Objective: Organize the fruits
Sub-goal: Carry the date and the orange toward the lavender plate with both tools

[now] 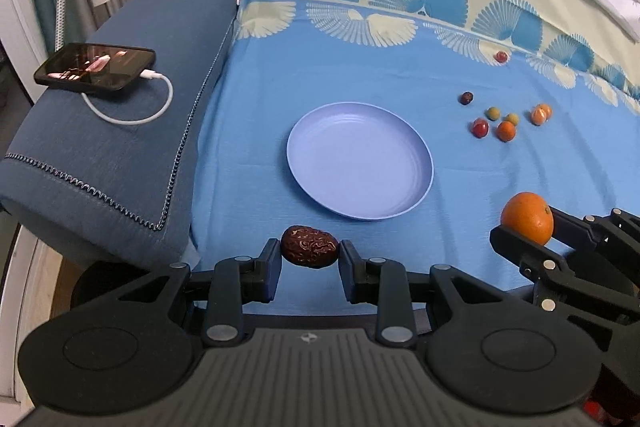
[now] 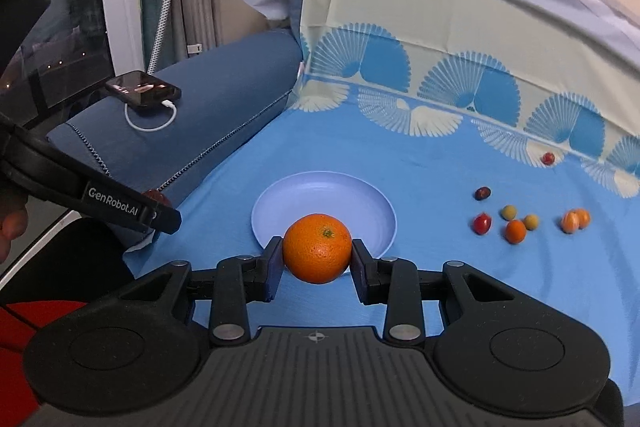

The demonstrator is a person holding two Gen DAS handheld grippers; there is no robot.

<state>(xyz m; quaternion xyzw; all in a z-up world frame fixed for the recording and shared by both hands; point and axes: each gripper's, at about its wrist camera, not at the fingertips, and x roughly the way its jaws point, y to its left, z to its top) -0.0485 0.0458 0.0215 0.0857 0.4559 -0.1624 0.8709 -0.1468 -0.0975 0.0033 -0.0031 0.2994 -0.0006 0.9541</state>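
Note:
My left gripper (image 1: 309, 255) is shut on a wrinkled dark red jujube (image 1: 309, 247), held near the front of a pale blue plate (image 1: 360, 159). My right gripper (image 2: 317, 255) is shut on a large orange (image 2: 317, 247), held just in front of the plate (image 2: 360, 199). The orange also shows in the left wrist view (image 1: 527, 217), right of the plate. Several small fruits lie on the blue cloth right of the plate: a red one (image 2: 482, 223), an orange one (image 2: 515, 231), two green ones (image 2: 509, 212), a dark one (image 2: 483, 193).
A blue padded armrest (image 1: 120, 131) on the left bears a phone (image 1: 95, 66) with a white cable. A patterned cloth rises behind the plate. A lone small red fruit (image 2: 548, 158) lies near that fold. A peeled mandarin (image 2: 575, 220) lies far right.

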